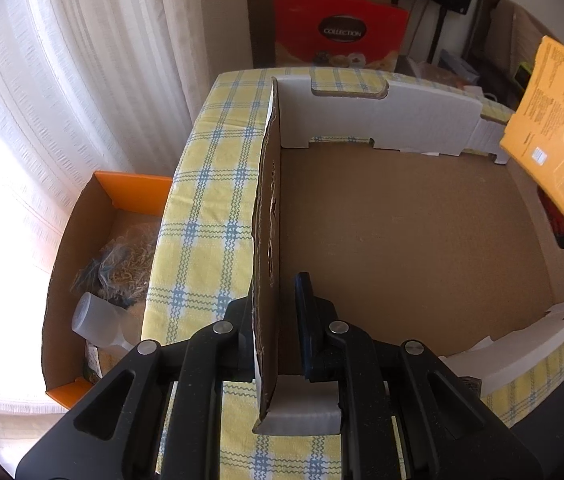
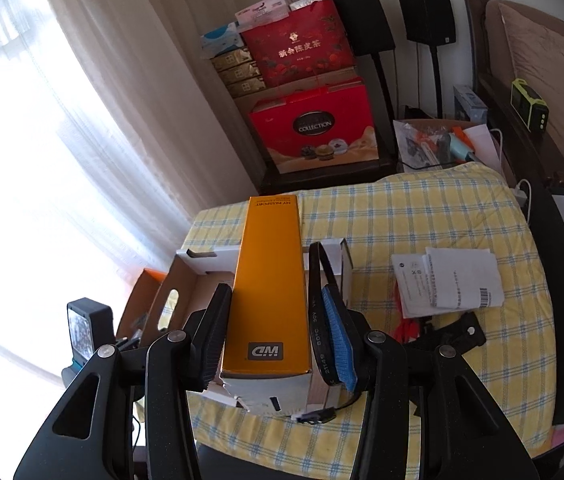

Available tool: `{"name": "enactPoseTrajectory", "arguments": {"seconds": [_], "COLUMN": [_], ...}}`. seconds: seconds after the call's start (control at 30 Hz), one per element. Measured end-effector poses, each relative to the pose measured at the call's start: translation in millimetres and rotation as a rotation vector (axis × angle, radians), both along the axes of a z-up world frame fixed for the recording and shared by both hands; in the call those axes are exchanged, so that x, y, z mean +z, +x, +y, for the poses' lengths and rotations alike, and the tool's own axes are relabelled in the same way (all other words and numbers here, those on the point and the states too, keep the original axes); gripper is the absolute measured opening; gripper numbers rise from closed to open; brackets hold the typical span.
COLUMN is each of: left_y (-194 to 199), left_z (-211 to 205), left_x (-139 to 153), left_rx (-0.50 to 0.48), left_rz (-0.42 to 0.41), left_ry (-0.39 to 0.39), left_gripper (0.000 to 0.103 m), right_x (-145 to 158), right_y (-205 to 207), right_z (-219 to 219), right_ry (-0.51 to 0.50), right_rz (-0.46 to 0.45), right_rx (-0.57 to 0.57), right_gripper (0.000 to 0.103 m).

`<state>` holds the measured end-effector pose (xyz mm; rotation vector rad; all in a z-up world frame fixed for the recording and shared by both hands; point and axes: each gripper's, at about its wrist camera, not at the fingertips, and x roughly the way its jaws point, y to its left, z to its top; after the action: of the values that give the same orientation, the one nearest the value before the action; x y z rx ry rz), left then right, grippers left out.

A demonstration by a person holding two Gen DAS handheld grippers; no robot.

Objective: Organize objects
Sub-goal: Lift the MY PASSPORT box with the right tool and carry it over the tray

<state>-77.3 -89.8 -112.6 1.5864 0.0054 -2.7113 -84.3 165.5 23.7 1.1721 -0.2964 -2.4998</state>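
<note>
My left gripper (image 1: 278,308) is shut on the left wall (image 1: 268,216) of a shallow cardboard tray (image 1: 402,240) on the yellow checked table (image 1: 210,200). The tray's floor is bare. My right gripper (image 2: 270,320) is shut on an orange WD box (image 2: 270,280), with a black cable (image 2: 322,320) pinched against its right side. It holds the box above the tray (image 2: 190,276). The same box (image 1: 550,128) shows at the tray's right edge in the left wrist view.
An orange-edged carton (image 1: 82,264) with bags and a plastic bottle sits left of the table, below its edge. Folded paper leaflets (image 2: 450,284) and a black strap (image 2: 458,332) lie on the table to the right. Red gift boxes (image 2: 314,128) stand behind.
</note>
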Motion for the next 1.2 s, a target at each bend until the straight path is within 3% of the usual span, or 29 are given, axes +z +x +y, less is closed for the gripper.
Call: {"name": "enactPoseTrajectory", "arguments": {"seconds": [0.1, 0.13, 0.17, 0.27, 0.4, 0.5, 0.57, 0.63, 0.93, 1.07, 1.2], "left_y": [2, 2, 3, 2, 2, 2, 2, 2, 1, 1, 2], "left_z": [5, 6, 6, 7, 6, 6, 6, 6, 6, 6, 5], "left_x": [0, 1, 1, 2, 2, 1, 1, 0, 0, 0, 0], "left_rx": [-0.006, -0.008, -0.008, -0.008, -0.013, -0.014, -0.013, -0.014, -0.017, -0.018, -0.019], "left_rz": [-0.001, -0.001, 0.004, 0.001, -0.002, -0.002, -0.002, -0.003, -0.004, -0.004, -0.005], "left_ry": [0.003, 0.004, 0.003, 0.006, 0.003, 0.003, 0.005, 0.009, 0.011, 0.008, 0.018], "left_gripper": [0.014, 0.014, 0.014, 0.014, 0.014, 0.014, 0.014, 0.014, 0.015, 0.015, 0.015], "right_x": [-8, -11, -12, -16, -18, -22, -27, -32, -38, -45, -47], "right_y": [-2, -4, -3, -4, -9, -12, -11, -10, 7, 10, 13], "right_z": [-15, -22, -27, -38, -33, -21, -13, -3, 19, 13, 4], "right_ry": [0.042, 0.080, 0.130, 0.188, 0.161, 0.120, 0.116, 0.106, 0.103, 0.116, 0.156], "right_rz": [0.003, 0.009, 0.037, 0.063, 0.030, -0.002, -0.019, -0.041, -0.052, -0.084, -0.066], "right_rx": [0.017, 0.020, 0.004, -0.001, 0.006, -0.008, -0.029, -0.039, -0.027, -0.005, -0.009], "right_gripper": [0.042, 0.010, 0.009, 0.013, 0.019, 0.029, 0.043, 0.047, 0.053, 0.045, 0.045]}}
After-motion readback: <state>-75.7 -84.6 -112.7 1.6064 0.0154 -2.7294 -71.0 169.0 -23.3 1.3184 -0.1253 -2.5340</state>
